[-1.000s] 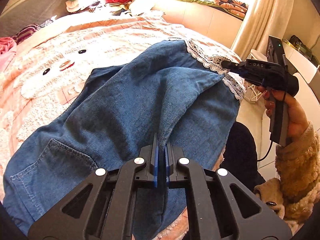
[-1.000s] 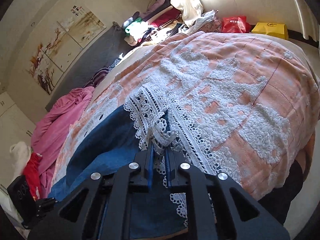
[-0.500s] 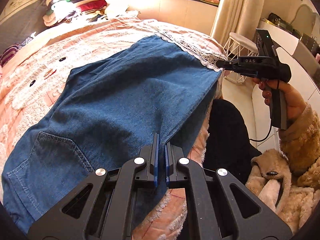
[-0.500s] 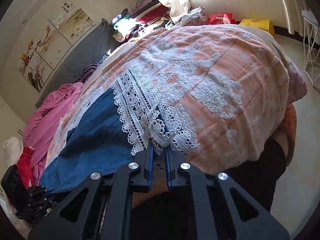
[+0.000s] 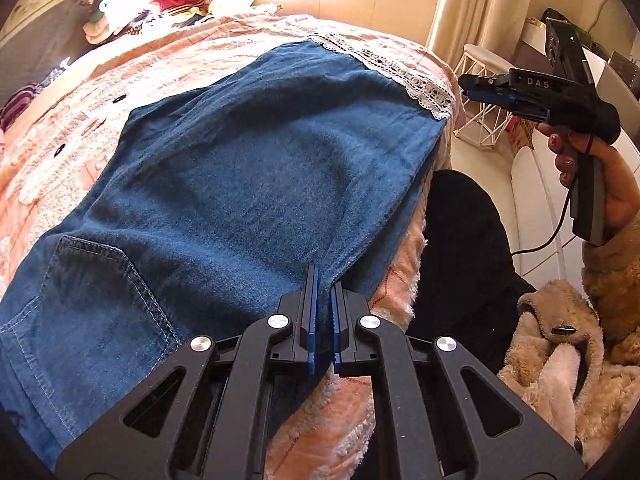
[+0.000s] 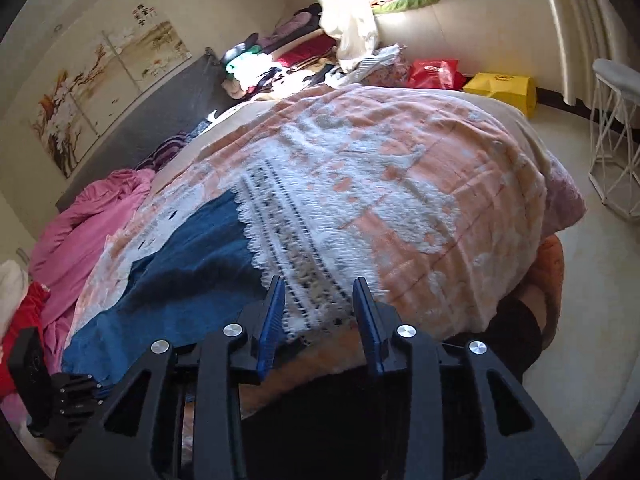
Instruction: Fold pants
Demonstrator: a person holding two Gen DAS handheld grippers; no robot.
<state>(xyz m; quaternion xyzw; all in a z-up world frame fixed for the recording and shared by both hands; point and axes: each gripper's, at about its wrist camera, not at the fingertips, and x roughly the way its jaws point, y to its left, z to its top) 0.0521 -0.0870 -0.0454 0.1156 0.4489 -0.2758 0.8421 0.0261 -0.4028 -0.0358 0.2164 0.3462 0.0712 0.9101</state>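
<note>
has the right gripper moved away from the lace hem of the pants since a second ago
Yes. The right gripper was pinching the lace hem; its jaws have just opened, and it now sits off the bed's corner toward the white stool.

Sunlit bedroom, cream curtain (image 5: 464, 4), white wire stool (image 6: 616, 140), grey headboard (image 6: 160, 116), blossom painting (image 6: 100, 92) on the wall

Pink quilt (image 6: 92, 216) beside peach blanket (image 6: 440, 184); yellow bag (image 6: 504, 90), white wire stool (image 6: 616, 148) beyond.
</note>
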